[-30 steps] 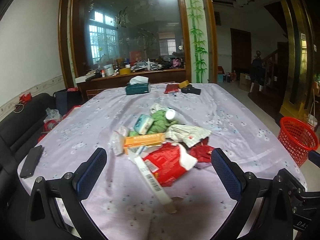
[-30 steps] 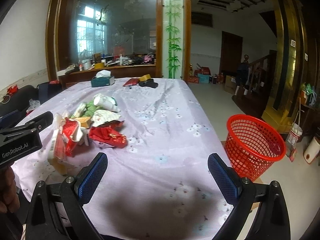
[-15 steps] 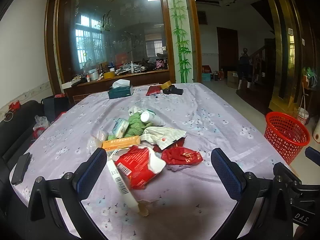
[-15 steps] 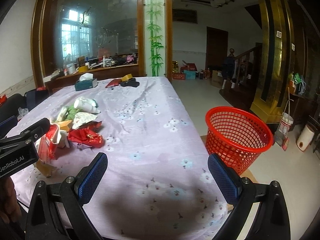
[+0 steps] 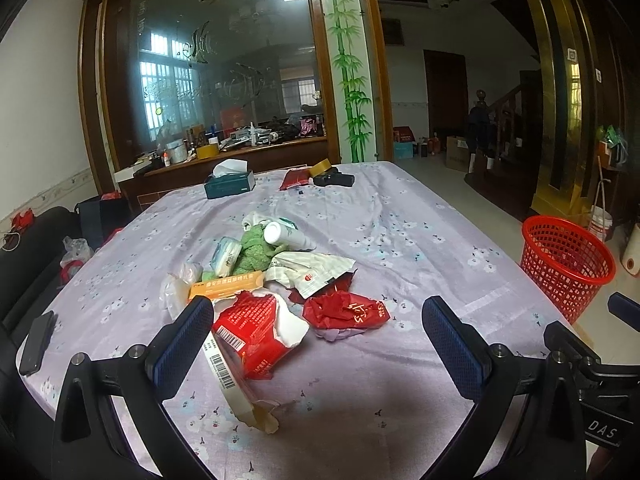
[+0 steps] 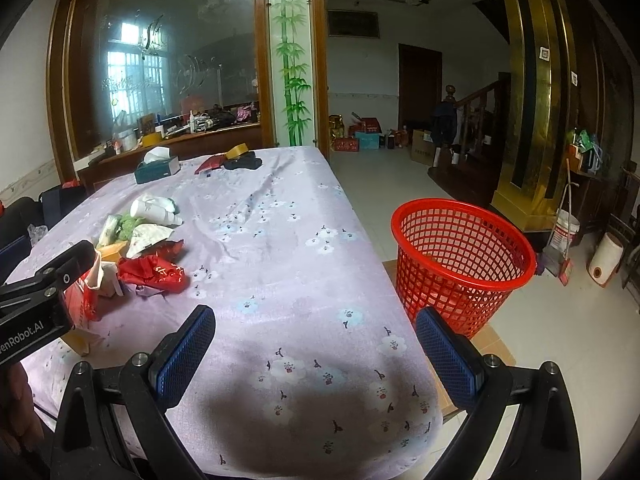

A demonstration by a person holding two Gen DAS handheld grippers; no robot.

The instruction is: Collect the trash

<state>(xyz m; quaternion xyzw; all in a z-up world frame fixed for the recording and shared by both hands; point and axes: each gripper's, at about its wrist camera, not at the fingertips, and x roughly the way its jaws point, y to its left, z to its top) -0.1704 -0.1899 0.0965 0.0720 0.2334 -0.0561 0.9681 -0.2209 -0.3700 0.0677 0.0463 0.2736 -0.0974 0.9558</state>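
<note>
My left hand-held gripper (image 5: 318,344) spread wide, empty, above near worktop (image 5: 400,248) edge. My right hand-held gripper (image 6: 316,346) likewise spread, empty. Trash pile (image 5: 276,284) just beyond left fingers: red wrappers, orange box, white bottle. Red basket (image 6: 462,256) on floor, right of worktop.

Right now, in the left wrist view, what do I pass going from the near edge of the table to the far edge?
Torn red packet → orange box → green cloth → white bottle → tissue box.
</note>
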